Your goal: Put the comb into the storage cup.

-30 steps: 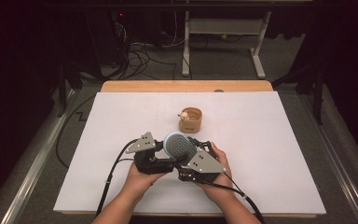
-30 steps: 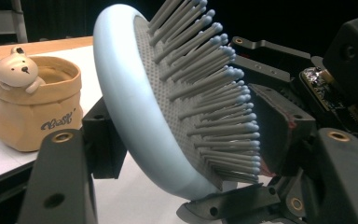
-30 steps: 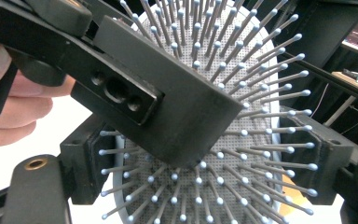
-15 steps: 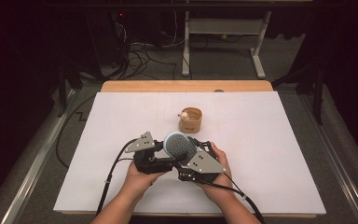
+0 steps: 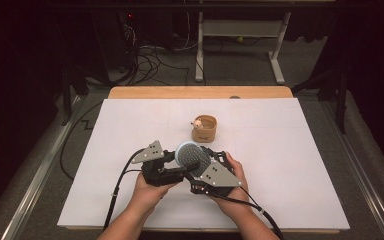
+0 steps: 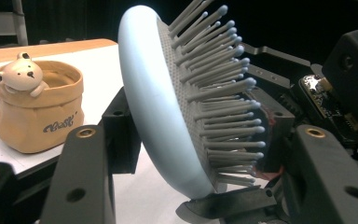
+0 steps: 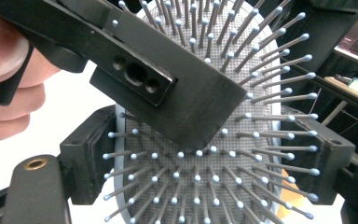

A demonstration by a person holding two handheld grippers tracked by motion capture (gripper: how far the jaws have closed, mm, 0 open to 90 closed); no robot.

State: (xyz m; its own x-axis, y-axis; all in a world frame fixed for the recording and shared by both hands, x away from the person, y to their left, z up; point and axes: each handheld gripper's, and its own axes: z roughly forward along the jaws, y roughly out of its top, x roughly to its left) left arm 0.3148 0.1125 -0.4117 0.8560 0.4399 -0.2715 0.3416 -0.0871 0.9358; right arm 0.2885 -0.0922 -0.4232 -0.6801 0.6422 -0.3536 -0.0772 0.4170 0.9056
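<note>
Hands: both are coming in over the near edge of the bench (image 5: 290, 200), meeting just left of its middle; each is gripping a claw, so the work is staying close to the body
Left claw (image 5: 176, 169): reaching in from the left; one black jaw is lying flat across the bristle face in the right gripper view, the other sitting behind the pale back, so it is probably pinching the hairbrush (image 6: 168, 107), though the contact itself is hidden
Right claw (image 5: 207, 165): its jaws are bracketing the two long edges of the brush head, apparently pressing on them; likely steadying it for a handover, which is my guess
Hairbrush: pale blue oval head with grey ball-tipped pins; it is being held tilted above the bench between both claws
Pot (image 5: 203, 128): tan sack-shaped pot with a small bear peeking over its rim; it is standing beyond the claws, toward the far edge, apart from the brush
Writing: dark cursive script is showing on the pot's front; I cannot read it with certainty
</note>
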